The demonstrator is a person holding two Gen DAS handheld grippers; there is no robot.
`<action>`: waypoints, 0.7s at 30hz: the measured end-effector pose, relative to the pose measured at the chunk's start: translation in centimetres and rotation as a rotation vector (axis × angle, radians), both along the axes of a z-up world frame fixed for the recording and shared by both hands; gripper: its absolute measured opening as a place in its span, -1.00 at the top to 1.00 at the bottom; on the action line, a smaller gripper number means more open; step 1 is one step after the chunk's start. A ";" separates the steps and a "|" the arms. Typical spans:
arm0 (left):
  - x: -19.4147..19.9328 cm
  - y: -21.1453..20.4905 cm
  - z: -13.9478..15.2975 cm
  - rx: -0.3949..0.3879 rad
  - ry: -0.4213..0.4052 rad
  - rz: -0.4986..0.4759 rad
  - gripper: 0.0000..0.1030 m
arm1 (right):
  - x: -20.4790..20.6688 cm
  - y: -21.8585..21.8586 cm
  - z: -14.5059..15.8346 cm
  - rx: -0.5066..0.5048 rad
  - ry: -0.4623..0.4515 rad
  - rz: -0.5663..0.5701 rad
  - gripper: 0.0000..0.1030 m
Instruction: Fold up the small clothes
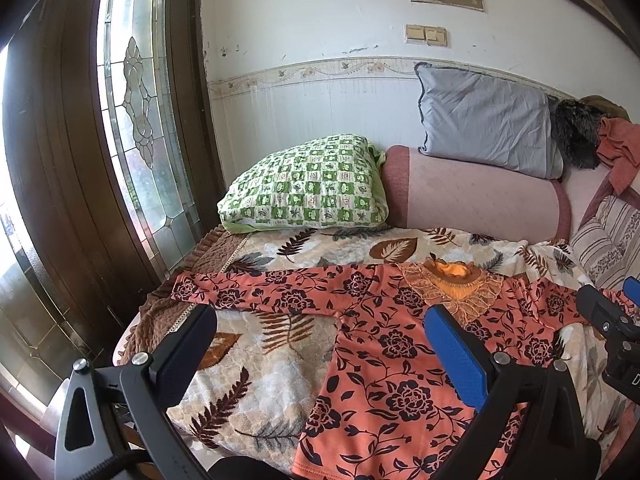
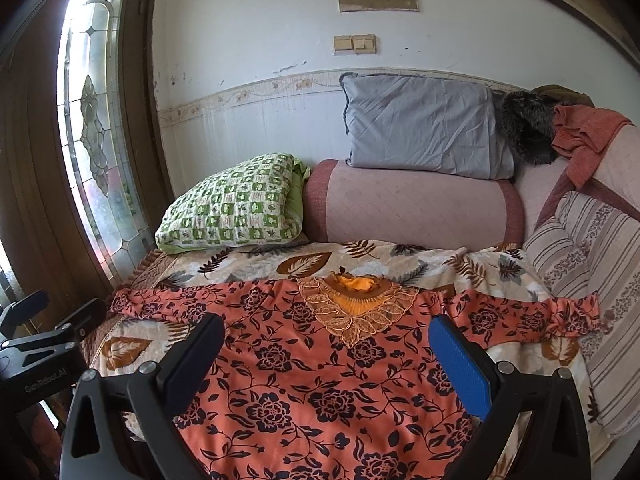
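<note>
An orange top with a dark flower print (image 1: 384, 344) (image 2: 320, 380) lies spread flat on a leaf-patterned blanket (image 1: 256, 392) (image 2: 248, 264), neck with gold lace (image 2: 356, 308) pointing to the wall. Both sleeves stretch out sideways, the left sleeve (image 1: 248, 288) and the right sleeve (image 2: 532, 316). My left gripper (image 1: 320, 340) hovers open over the top's left side and the blanket, holding nothing. Above the middle of the top my right gripper (image 2: 328, 356) is open too, nothing between its fingers. Each gripper shows at the edge of the other's view.
A green checked pillow (image 2: 232, 204), a pink bolster (image 2: 412, 204) and a grey pillow (image 2: 424, 128) lie against the far wall. A striped cushion (image 2: 588, 276) sits at right. A wooden door with patterned glass (image 1: 136, 112) stands at left beside the bed edge.
</note>
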State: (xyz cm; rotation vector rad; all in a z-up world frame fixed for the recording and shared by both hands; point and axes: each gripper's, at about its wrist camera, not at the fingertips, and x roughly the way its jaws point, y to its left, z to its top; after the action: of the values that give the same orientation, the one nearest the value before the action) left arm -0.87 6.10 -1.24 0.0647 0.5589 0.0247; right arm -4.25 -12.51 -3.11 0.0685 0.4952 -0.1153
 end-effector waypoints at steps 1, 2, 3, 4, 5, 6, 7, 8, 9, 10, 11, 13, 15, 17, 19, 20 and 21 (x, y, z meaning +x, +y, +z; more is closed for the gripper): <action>0.0 0.1 0.0 -0.002 0.001 0.002 -1.00 | 0.0 0.1 0.0 -0.002 -0.001 0.001 -1.00; 0.0 0.1 0.0 -0.003 0.002 0.004 -1.00 | 0.0 0.2 0.0 -0.004 -0.002 0.003 -1.00; 0.0 0.2 0.0 -0.002 0.003 0.007 -1.00 | -0.1 0.3 0.0 -0.006 -0.003 0.005 -1.00; 0.0 0.2 0.0 -0.002 0.003 0.009 -1.00 | -0.1 0.4 0.0 -0.007 -0.003 0.008 -1.00; 0.0 0.2 0.0 0.000 0.004 0.011 -1.00 | 0.0 0.5 0.0 -0.008 -0.003 0.009 -1.00; 0.0 0.2 0.1 0.003 0.003 0.013 -1.00 | 0.0 0.5 0.0 -0.007 -0.004 0.009 -1.00; 0.0 0.2 0.1 0.009 0.003 0.017 -1.00 | 0.0 0.6 0.0 -0.005 -0.004 0.008 -1.00; 0.0 0.1 0.2 0.013 0.003 0.021 -1.00 | 0.0 0.6 0.0 -0.003 -0.004 0.010 -1.00; 0.0 0.0 0.2 0.016 0.004 0.025 -1.00 | 0.1 0.6 0.1 -0.001 -0.004 0.013 -1.00; 0.0 -0.1 0.2 0.019 0.004 0.026 -1.00 | 0.2 0.6 0.1 0.001 -0.004 0.016 -1.00; 0.0 -0.1 0.2 0.023 0.005 0.029 -1.00 | 0.3 0.6 0.1 0.003 -0.003 0.019 -1.00; 0.2 -0.1 0.0 0.029 0.008 0.035 -1.00 | 0.7 0.4 0.0 0.003 0.003 0.025 -1.00; 0.5 0.1 -0.5 0.028 0.015 0.046 -1.00 | 1.2 0.2 -0.4 0.004 0.014 0.032 -1.00; 1.1 0.2 -1.2 0.026 0.033 0.054 -1.00 | 1.9 0.1 -0.9 0.000 0.029 0.037 -1.00; 1.8 0.1 -1.8 0.027 0.058 0.046 -1.00 | 2.6 0.1 -1.5 -0.001 0.046 0.043 -1.00; 2.1 0.0 -2.0 0.032 0.064 0.042 -1.00 | 3.0 0.0 -1.7 0.004 0.053 0.043 -1.00; 2.4 -0.1 -2.0 0.039 0.062 0.039 -1.00 | 3.2 -0.2 -1.9 0.012 0.055 0.042 -1.00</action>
State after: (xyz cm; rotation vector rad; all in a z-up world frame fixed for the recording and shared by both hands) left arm 1.51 5.95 -3.28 0.0928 0.6217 0.0717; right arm -1.07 -12.71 -5.00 0.0664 0.5517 -0.0733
